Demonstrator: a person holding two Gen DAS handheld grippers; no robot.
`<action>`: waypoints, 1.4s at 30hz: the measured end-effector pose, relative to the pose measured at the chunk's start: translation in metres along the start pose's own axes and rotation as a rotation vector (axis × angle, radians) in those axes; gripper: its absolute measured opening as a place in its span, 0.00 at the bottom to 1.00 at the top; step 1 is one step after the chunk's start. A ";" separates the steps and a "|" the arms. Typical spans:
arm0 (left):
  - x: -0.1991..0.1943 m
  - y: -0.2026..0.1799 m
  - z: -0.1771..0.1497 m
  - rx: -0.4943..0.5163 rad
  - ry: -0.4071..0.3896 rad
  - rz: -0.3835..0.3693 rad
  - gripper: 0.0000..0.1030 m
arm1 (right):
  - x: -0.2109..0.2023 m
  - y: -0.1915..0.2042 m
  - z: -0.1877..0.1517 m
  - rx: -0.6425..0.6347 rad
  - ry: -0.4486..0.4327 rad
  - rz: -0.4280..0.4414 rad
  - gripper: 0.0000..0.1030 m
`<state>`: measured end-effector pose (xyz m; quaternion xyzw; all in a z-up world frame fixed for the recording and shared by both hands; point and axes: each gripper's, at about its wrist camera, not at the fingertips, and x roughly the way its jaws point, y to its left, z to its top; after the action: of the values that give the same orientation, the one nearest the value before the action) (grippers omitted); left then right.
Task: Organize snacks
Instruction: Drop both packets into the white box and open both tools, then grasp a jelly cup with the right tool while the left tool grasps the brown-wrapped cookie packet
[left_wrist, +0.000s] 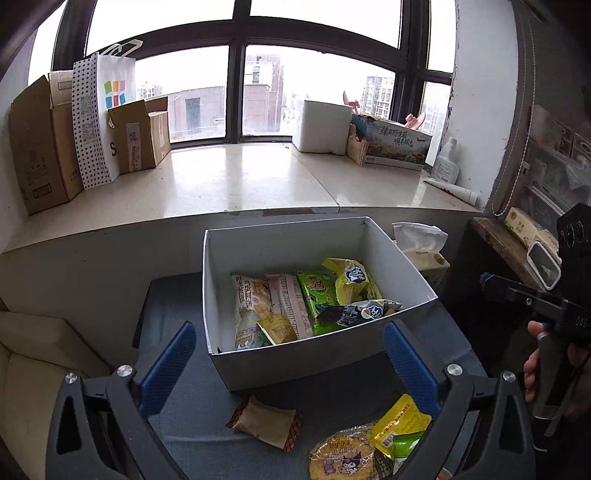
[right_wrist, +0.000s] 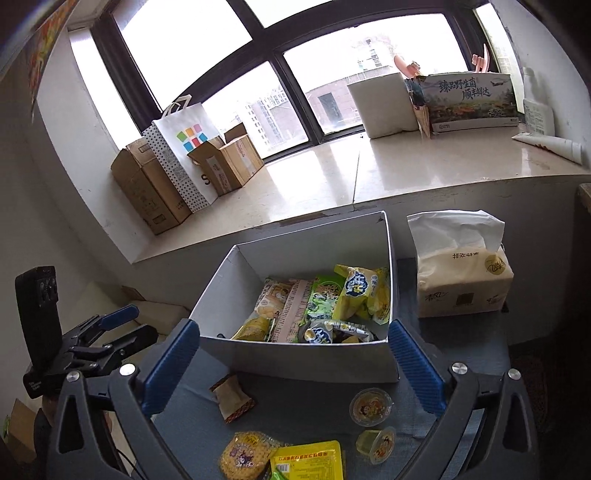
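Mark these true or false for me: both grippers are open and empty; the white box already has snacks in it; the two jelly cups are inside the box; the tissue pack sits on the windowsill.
1. The left gripper and right gripper are open and empty. True.
2. The white box already holds snack packets. True.
3. The two jelly cups are inside the box. False: they stand on the blue table surface in front of it.
4. The tissue pack sits on the windowsill. False: it stands below the sill, beside the box.

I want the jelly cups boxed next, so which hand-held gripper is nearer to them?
Right. The two jelly cups lie between the right hand-held gripper's open fingers, toward its right finger. The left hand-held gripper is farther over, fronting the brown-wrapped snack.
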<state>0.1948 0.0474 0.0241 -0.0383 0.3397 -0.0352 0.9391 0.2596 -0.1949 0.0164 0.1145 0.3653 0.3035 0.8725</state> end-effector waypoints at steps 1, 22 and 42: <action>-0.010 -0.003 -0.004 0.005 -0.010 -0.015 1.00 | -0.008 0.002 -0.008 -0.009 -0.005 0.010 1.00; -0.077 -0.020 -0.158 -0.093 0.052 -0.064 1.00 | -0.056 0.015 -0.158 -0.133 0.018 -0.146 1.00; -0.082 -0.028 -0.182 -0.067 0.079 -0.047 1.00 | 0.086 -0.052 -0.086 -0.127 0.226 -0.280 1.00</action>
<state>0.0144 0.0184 -0.0604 -0.0764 0.3765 -0.0475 0.9220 0.2691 -0.1848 -0.1154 -0.0274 0.4536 0.2126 0.8650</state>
